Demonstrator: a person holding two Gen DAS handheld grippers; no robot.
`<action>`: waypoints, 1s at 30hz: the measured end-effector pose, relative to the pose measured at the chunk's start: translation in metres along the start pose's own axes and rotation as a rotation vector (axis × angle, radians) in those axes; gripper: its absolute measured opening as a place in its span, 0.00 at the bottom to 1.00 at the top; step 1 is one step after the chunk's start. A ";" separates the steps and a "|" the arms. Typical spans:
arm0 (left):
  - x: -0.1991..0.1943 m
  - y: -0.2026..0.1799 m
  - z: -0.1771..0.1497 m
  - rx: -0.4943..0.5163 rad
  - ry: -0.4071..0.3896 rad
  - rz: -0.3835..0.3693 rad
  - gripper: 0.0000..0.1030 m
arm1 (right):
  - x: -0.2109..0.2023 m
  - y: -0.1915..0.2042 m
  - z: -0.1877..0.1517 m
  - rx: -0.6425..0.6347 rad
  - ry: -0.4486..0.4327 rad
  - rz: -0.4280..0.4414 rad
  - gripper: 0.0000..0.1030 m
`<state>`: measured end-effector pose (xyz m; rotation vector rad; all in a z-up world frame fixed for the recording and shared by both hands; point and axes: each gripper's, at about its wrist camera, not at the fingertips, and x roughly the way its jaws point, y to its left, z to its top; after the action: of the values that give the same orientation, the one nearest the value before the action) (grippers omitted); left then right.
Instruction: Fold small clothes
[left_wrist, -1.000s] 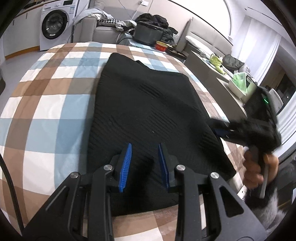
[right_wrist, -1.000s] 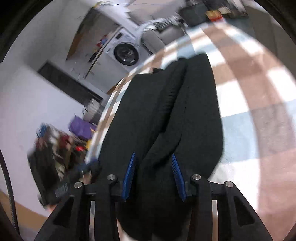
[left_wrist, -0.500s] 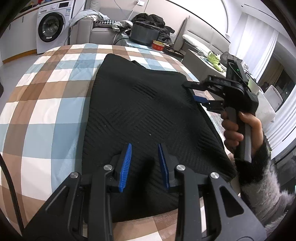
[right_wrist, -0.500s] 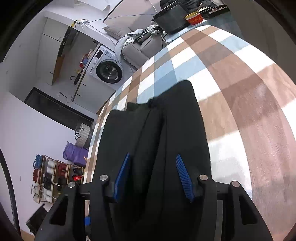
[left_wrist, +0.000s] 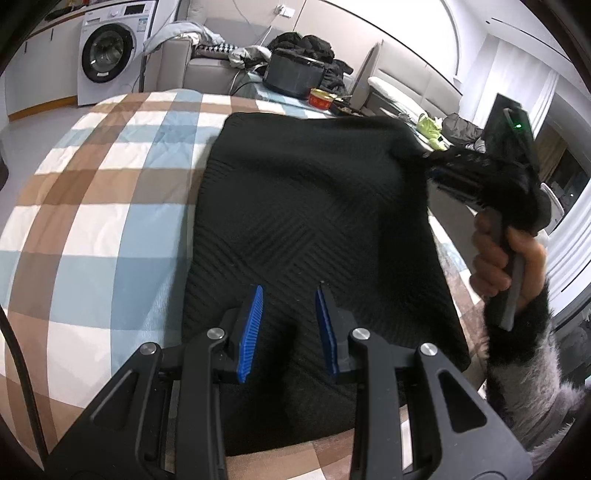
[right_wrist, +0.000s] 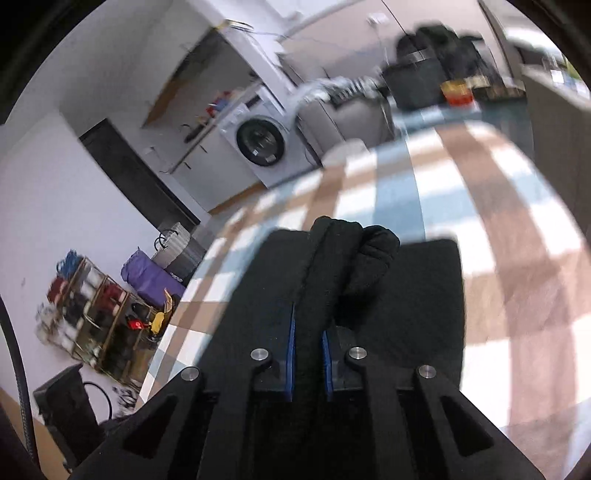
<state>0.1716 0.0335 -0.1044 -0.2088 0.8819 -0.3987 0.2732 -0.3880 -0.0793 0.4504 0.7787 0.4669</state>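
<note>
A black knit garment (left_wrist: 314, 192) lies flat on the plaid cover (left_wrist: 92, 221). My left gripper (left_wrist: 290, 290) rests low over its near end, blue pads apart with only flat fabric under them. In the left wrist view my right gripper (left_wrist: 428, 166) grips the garment's far right corner, which is lifted off the cover. In the right wrist view the right gripper (right_wrist: 308, 325) has its jaws closing, with both blue pads pressing on a raised fold of the black garment (right_wrist: 351, 251).
A hand (left_wrist: 495, 258) in a furry sleeve holds the right gripper's handle past the bed's right edge. Behind the bed stand a washing machine (left_wrist: 109, 55), a sofa with clothes, a black pot (left_wrist: 293, 72) and a red bowl (left_wrist: 321, 99). A shoe rack (right_wrist: 92, 314) stands on the floor.
The right gripper travelled from the garment's near right edge to its far right corner, closed on the fabric and lifted it. The left gripper stayed where it was.
</note>
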 end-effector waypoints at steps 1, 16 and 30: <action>-0.001 -0.001 0.001 0.002 -0.006 -0.002 0.25 | -0.006 -0.002 0.003 0.000 -0.011 -0.008 0.11; 0.017 0.004 0.003 -0.010 0.026 0.004 0.25 | -0.017 -0.078 -0.062 0.273 0.156 -0.026 0.46; 0.017 0.001 -0.002 0.004 0.025 0.008 0.25 | -0.019 -0.087 -0.082 0.345 0.111 0.000 0.49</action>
<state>0.1801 0.0267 -0.1181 -0.1969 0.9062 -0.3957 0.2201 -0.4514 -0.1670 0.7491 0.9720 0.3600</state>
